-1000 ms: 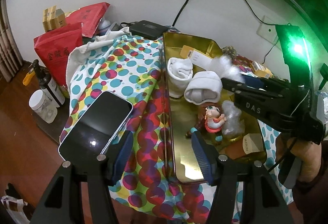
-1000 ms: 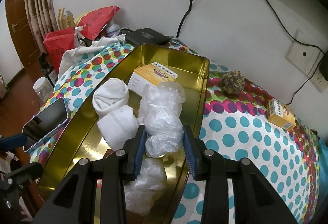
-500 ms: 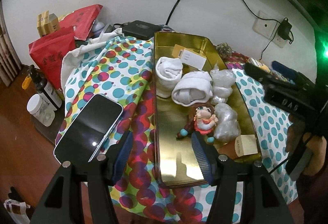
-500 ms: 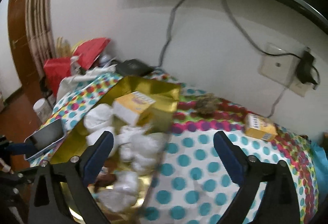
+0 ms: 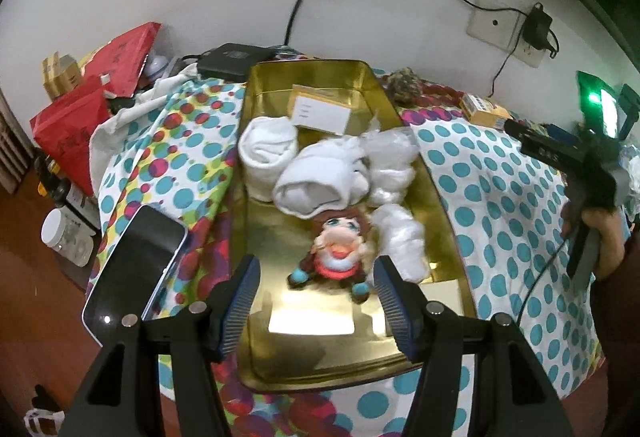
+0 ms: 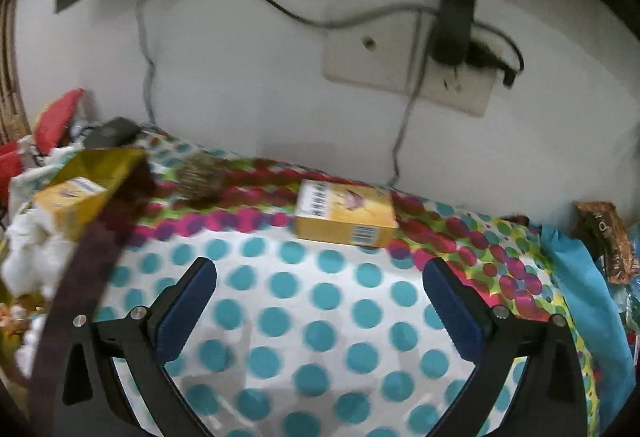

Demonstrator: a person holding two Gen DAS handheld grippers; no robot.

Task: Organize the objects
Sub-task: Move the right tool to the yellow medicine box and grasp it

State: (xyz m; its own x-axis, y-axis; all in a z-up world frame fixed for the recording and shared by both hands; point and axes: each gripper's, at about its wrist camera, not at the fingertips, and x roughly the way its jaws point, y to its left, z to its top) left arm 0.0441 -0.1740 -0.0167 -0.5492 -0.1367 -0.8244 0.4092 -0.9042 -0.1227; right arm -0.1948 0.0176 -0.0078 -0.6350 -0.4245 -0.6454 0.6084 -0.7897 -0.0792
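Right wrist view: my right gripper [image 6: 320, 301], jaws just opened wide and empty, faces the yellow box [image 6: 346, 215] near the table's [image 6: 280, 317] back edge; left gripper [image 5: 316, 301] open; I should approach squarely before closing.

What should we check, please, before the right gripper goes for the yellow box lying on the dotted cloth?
1. Right gripper open and empty, its jaws having just opened: ok.
2. Yellow box lies flat on the dotted cloth, ahead of the jaws: ok.
3. Space around the box free; the brown pine cone sits apart from it: ok.
4. Room left in the gold tray: ok, bare floor at the near end.
5. Left gripper open, hovering over the doll, holding nothing: ok.
6. Box's weight: cannot tell.
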